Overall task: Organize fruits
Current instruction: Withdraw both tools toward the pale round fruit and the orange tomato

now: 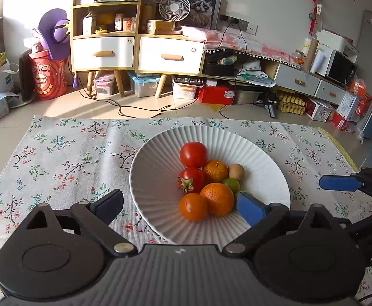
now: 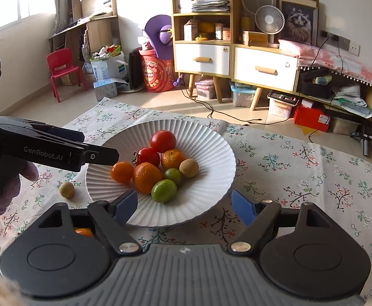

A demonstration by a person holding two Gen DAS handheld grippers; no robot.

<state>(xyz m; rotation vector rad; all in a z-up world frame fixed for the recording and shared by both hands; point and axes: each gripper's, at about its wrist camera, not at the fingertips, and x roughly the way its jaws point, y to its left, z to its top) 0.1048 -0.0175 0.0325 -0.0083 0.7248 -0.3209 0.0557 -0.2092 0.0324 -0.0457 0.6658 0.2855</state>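
A white ribbed plate [image 1: 160,153] [image 2: 211,153] on the flowered cloth holds two red tomatoes [image 1: 193,153] [image 2: 163,141], two mandarins [image 1: 217,199] [image 2: 147,177], an orange tomato [image 1: 193,206] [image 2: 122,171], two green limes [image 2: 164,190] and a tan longan [image 1: 236,172] [image 2: 189,168]. My left gripper [image 1: 180,207] is open over the plate's near side, empty. My right gripper [image 2: 184,207] is open at the plate's near rim, empty. Another longan [image 2: 66,189] lies on the cloth left of the plate. An orange fruit [image 2: 84,232] shows under my right gripper.
The flowered cloth [image 1: 58,158] covers the table. Beyond its far edge are the floor, cables and wooden cabinets [image 1: 135,51]. The right gripper's fingers [image 1: 338,183] reach in from the right in the left wrist view; the left gripper's body [image 2: 53,150] crosses the right wrist view.
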